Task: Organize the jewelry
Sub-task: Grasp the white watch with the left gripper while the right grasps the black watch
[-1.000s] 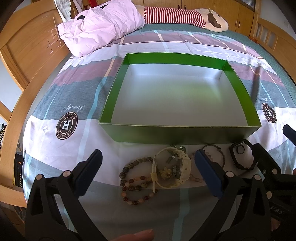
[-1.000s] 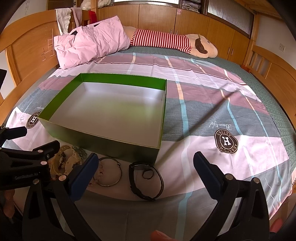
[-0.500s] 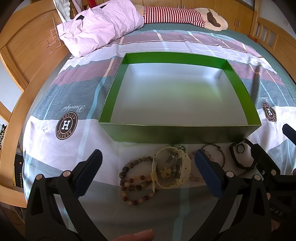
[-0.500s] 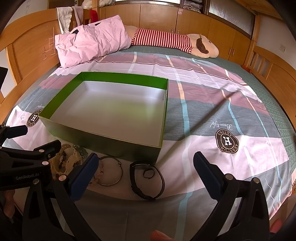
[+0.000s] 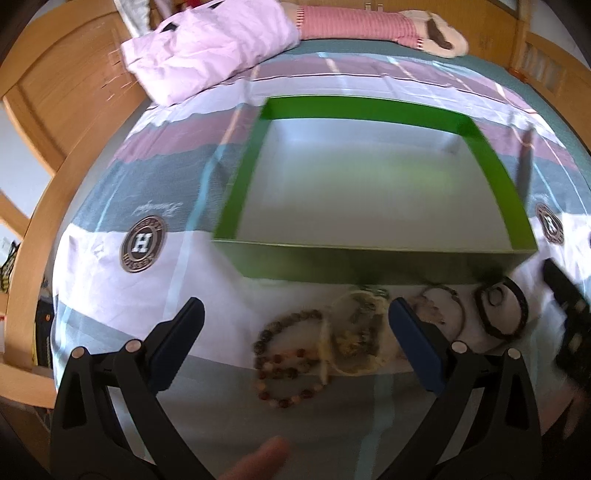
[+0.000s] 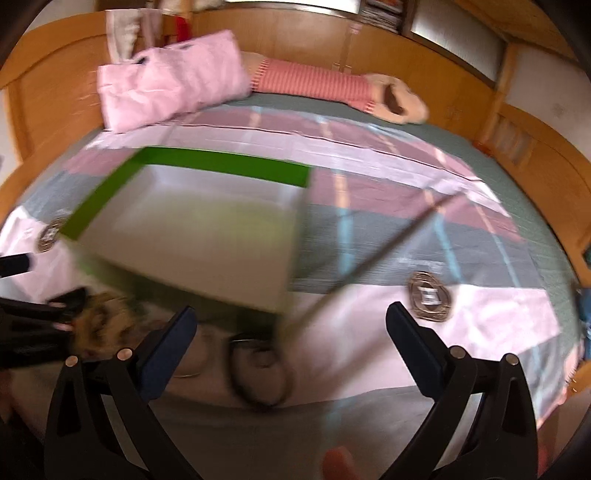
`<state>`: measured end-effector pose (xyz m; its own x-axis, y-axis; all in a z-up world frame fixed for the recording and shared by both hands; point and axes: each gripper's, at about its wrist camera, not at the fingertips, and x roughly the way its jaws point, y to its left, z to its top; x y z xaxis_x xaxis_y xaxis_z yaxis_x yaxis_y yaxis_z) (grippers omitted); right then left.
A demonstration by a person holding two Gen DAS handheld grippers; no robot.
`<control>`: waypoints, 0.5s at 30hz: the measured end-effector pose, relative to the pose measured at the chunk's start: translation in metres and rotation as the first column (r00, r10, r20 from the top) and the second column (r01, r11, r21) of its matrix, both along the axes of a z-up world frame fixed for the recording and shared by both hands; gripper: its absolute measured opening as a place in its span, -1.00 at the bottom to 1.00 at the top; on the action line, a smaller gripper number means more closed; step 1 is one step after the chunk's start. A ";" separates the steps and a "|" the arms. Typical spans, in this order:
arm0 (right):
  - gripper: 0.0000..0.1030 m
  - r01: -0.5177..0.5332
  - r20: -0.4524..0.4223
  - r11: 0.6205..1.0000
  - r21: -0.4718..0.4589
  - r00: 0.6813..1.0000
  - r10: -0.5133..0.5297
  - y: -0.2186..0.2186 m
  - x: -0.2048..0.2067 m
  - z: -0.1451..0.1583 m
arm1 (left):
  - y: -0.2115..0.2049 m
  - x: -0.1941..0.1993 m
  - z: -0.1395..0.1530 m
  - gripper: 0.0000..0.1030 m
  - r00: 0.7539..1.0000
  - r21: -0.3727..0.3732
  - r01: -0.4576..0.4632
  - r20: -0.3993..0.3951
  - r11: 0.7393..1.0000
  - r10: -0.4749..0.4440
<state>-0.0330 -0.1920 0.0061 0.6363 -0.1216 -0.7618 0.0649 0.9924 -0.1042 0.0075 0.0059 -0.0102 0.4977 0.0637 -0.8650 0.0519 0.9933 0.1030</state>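
An empty green box with a silver inside (image 5: 369, 192) lies on the bed; it also shows in the right wrist view (image 6: 192, 236). In front of it lie a brown bead bracelet (image 5: 288, 354), a cream bangle (image 5: 354, 332), a thin ring bracelet (image 5: 443, 306) and a black watch (image 5: 500, 310). The watch (image 6: 258, 369) shows blurred between the right fingers. My left gripper (image 5: 295, 343) is open and empty above the bead bracelet. My right gripper (image 6: 291, 350) is open and empty above the watch.
A pink pillow (image 5: 214, 48) and a striped plush toy (image 5: 369, 22) lie at the head of the bed. Wooden bed rails (image 5: 40, 206) run along both sides. The patterned sheet (image 6: 443, 229) stretches to the right of the box.
Both views are now blurred by motion. The left gripper has shifted left, so the jewelry sits further right in its view. The right gripper has moved in over the watch.
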 end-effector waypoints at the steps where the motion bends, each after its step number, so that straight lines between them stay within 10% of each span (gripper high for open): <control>1: 0.96 0.018 -0.030 0.999 0.039 0.999 -0.017 -0.011 0.003 -0.002 | 0.004 0.002 0.000 0.96 1.000 -0.007 -0.016 -0.010 1.000 0.016; 7: 0.26 0.003 -0.192 0.965 0.261 0.980 0.049 -0.032 0.012 -0.015 | 0.041 0.011 0.000 0.32 0.991 -0.125 -0.105 -0.093 0.987 0.094; 15: 0.08 -0.106 -0.350 0.955 0.276 0.915 0.202 0.006 0.044 -0.032 | 0.035 0.011 -0.007 0.24 0.988 -0.148 -0.086 -0.142 0.985 0.065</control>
